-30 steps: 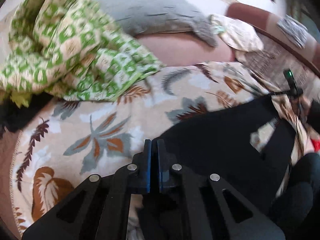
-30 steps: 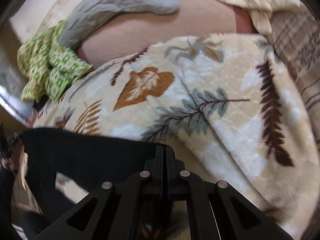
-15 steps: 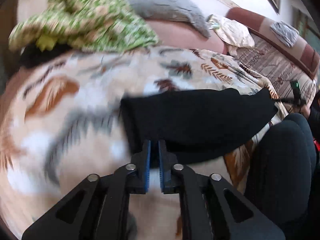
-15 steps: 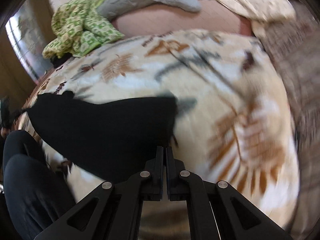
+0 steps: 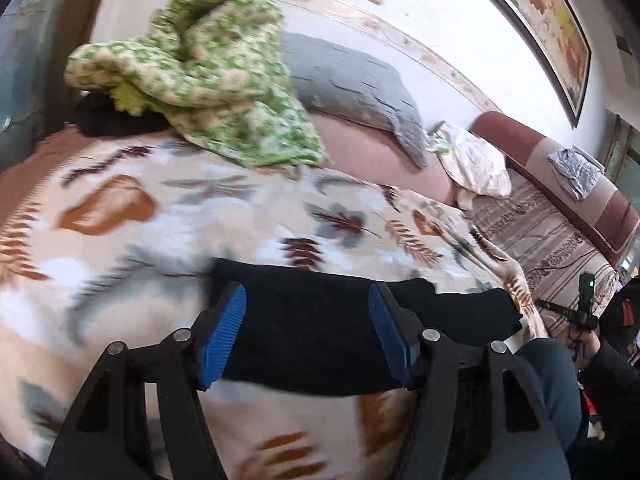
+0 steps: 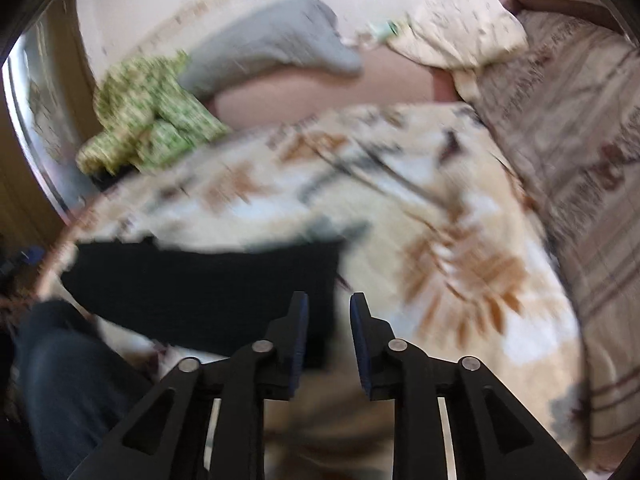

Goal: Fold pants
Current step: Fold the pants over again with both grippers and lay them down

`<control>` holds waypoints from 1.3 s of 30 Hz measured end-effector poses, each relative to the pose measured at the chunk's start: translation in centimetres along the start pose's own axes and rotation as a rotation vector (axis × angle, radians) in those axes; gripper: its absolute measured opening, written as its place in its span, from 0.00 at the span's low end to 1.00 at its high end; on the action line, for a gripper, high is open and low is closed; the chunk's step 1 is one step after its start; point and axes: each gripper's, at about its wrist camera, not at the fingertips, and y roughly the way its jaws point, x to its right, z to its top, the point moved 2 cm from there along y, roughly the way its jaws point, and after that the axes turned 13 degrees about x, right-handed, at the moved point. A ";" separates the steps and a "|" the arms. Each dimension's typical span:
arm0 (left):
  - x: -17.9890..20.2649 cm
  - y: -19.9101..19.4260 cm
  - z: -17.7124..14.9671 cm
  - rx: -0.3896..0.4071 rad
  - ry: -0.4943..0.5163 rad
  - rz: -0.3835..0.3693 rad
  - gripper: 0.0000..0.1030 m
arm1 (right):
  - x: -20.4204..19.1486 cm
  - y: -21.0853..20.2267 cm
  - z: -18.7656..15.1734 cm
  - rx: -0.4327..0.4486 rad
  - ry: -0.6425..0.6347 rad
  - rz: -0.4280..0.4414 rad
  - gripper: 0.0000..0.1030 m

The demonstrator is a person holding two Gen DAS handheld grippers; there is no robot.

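The black pants (image 5: 320, 328) lie folded in a flat band on the leaf-patterned blanket (image 5: 160, 220) near the bed's front edge. My left gripper (image 5: 308, 328) is wide open and empty, raised above the left part of the pants, its blue pads (image 5: 224, 336) spread apart. In the right wrist view the pants (image 6: 200, 288) lie left of centre. My right gripper (image 6: 328, 328) is partly open and empty, above the pants' right end. This view is blurred by motion.
A green patterned quilt (image 5: 208, 72) and a grey pillow (image 5: 352, 84) lie at the back of the bed. A cream cloth (image 5: 476, 168) and a striped sofa cover (image 5: 552, 236) are to the right. The person's knee (image 5: 548, 392) is at the front edge.
Both grippers have let go of the pants, opened and pulled back and up. The pants now lie folded flat on the blanket.
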 end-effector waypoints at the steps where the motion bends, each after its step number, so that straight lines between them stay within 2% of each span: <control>1: 0.9 1.1 -1.0 -0.023 0.015 0.009 0.60 | -0.4 0.2 0.6 0.015 0.025 0.007 0.23; 4: 1.5 3.5 -4.5 -0.122 0.044 0.082 0.60 | -0.2 0.6 2.4 0.051 0.140 -0.019 0.24; 6: 0.7 4.6 -6.9 -0.165 0.133 0.198 0.57 | 0.3 0.8 2.7 0.023 0.203 0.002 0.26; 8: 0.2 4.2 -7.6 -0.110 0.157 0.191 0.57 | 0.9 1.1 2.0 -0.043 0.258 0.042 0.26; 9: 0.1 4.3 -7.5 -0.105 0.162 0.203 0.56 | 1.3 1.4 1.2 -0.089 0.301 0.072 0.26; 11: 0.1 4.5 -7.3 -0.094 0.182 0.241 0.55 | 1.9 1.4 -0.8 -0.125 0.400 0.132 0.26; 13: -0.2 5.2 -7.1 -0.086 0.176 0.264 0.55 | 3.2 1.7 -2.7 -0.126 0.529 0.182 0.26; 16: -0.8 5.6 -6.7 -0.073 0.144 0.287 0.55 | 5.1 3.3 -5.4 -0.121 0.765 0.302 0.26; 18: -1.1 5.8 -6.5 -0.070 0.134 0.292 0.55 | 6.0 4.7 -6.8 -0.120 0.865 0.321 0.26; 19: -1.2 5.9 -6.5 -0.069 0.134 0.293 0.55 | 6.3 5.2 -7.2 -0.126 0.882 0.302 0.26; 21: -1.2 5.8 -6.6 -0.068 0.132 0.293 0.55 | 6.8 5.7 -7.6 -0.113 0.910 0.282 0.15; 22: -1.2 5.8 -6.6 -0.070 0.132 0.292 0.55 | 6.8 5.8 -7.7 -0.111 0.925 0.271 0.14; 25: -1.2 5.9 -6.7 -0.069 0.124 0.289 0.55 | 6.4 4.4 -7.6 -0.110 0.917 0.232 0.19; 26: -1.2 5.9 -6.8 -0.067 0.125 0.288 0.55 | 6.3 3.9 -7.6 -0.106 0.916 0.228 0.26; 27: -1.2 6.0 -6.8 -0.062 0.126 0.287 0.55 | 6.2 3.5 -7.7 -0.100 0.916 0.225 0.37; 31: -0.8 6.2 -6.9 -0.053 0.135 0.307 0.59 | 7.3 3.9 -8.0 -0.065 0.955 0.226 0.38; 35: -0.9 6.0 -6.8 -0.047 0.116 0.304 0.59 | 6.8 4.7 -7.0 -0.064 0.912 0.253 0.37; 36: -0.9 5.9 -6.8 -0.046 0.113 0.302 0.59 | 6.6 4.8 -6.7 -0.068 0.892 0.257 0.32; 37: -0.9 5.8 -6.7 -0.045 0.112 0.302 0.59 | 6.3 5.0 -6.6 -0.076 0.867 0.256 0.23; 38: -0.9 5.7 -6.7 -0.043 0.111 0.301 0.59 | 5.9 4.9 -6.5 -0.087 0.831 0.243 0.03; 39: -0.8 5.6 -6.7 -0.044 0.110 0.298 0.59 | 5.5 4.3 -6.4 -0.087 0.791 0.203 0.04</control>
